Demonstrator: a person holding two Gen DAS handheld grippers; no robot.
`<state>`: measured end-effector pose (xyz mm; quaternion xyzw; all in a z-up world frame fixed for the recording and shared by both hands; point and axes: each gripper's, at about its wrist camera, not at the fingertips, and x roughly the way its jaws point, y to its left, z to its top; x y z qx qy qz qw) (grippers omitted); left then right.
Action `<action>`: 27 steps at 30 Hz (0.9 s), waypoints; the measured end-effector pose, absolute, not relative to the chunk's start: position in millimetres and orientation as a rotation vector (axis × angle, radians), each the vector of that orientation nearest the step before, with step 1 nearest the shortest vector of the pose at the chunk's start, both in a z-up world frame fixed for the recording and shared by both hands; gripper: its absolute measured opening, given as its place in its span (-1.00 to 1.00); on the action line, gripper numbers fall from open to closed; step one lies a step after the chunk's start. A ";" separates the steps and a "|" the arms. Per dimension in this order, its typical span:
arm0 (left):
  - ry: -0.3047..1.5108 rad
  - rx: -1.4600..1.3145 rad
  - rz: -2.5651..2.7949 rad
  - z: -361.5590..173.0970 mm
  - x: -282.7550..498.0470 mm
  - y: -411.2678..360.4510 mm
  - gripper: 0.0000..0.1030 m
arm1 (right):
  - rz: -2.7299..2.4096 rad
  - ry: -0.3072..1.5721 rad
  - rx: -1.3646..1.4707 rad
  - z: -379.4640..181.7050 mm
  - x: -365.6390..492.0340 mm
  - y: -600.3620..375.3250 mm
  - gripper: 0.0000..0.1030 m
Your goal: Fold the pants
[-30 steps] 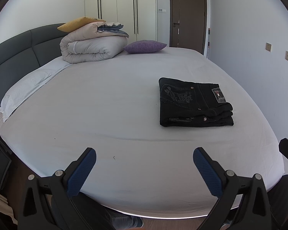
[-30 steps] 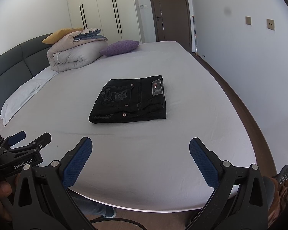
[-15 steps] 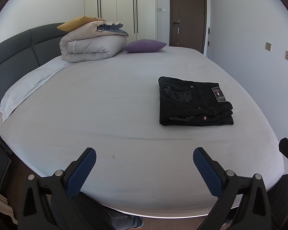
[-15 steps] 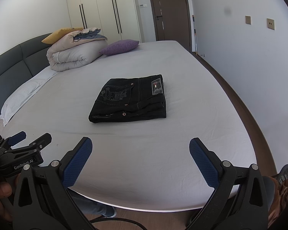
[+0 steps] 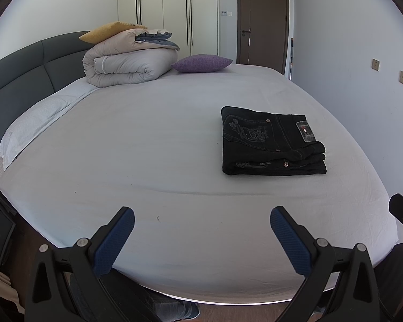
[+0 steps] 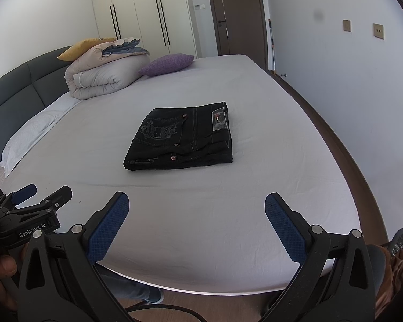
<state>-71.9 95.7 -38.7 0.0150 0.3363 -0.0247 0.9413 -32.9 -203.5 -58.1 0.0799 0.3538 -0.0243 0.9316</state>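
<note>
- Black jeans [image 6: 178, 138] sit as a compact rectangular stack on the bed [image 6: 228, 204], centre of the right wrist frame; centre-right in the left wrist frame [image 5: 272, 145].
- Embroidered back pocket and waistband label face up; layered edges face me, with rivets showing along the front edge.
- My judgement: folding looks done. Layers lie square, nothing hangs out.
- My left hand-held gripper [image 5: 201, 230]: jaws wide apart, nothing between them, low in the frame over the near bed edge, well apart from the jeans.
- My right hand-held gripper [image 6: 196, 217]: jaws also wide apart and empty, same hover at the near edge. The left unit shows at its lower left.
- Handling guess: denim, so fairly heavy and stiff for cloth, and it holds a crease. The stack should stay put on the sheet but the layers can slide over each other if pulled from one corner.
- If I need to move it: pinch the whole thickness at the two near corners, one hand-held gripper each, and lift evenly. Avoid grabbing only the top layer, as that would open the fold.
- Background, upper left: rolled duvet [image 6: 104, 76] and purple cushion [image 6: 166, 64], well apart from the jeans.
</note>
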 end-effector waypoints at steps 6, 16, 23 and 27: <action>0.687 0.030 -0.050 -38.3 -71.9 95.7 1.00 | -0.049 0.728 0.166 -59.3 -32.9 -203.6 1.00; 0.688 0.029 -0.051 -37.5 -71.9 96.0 1.00 | -0.047 0.729 0.166 -62.5 -33.4 -202.9 1.00; 0.689 0.030 -0.050 -36.9 -71.6 96.0 1.00 | -0.044 0.731 0.167 -64.6 -33.9 -202.4 1.00; 0.690 0.031 -0.050 -36.7 -71.6 96.4 1.00 | -0.043 0.732 0.167 -66.2 -34.4 -201.3 1.00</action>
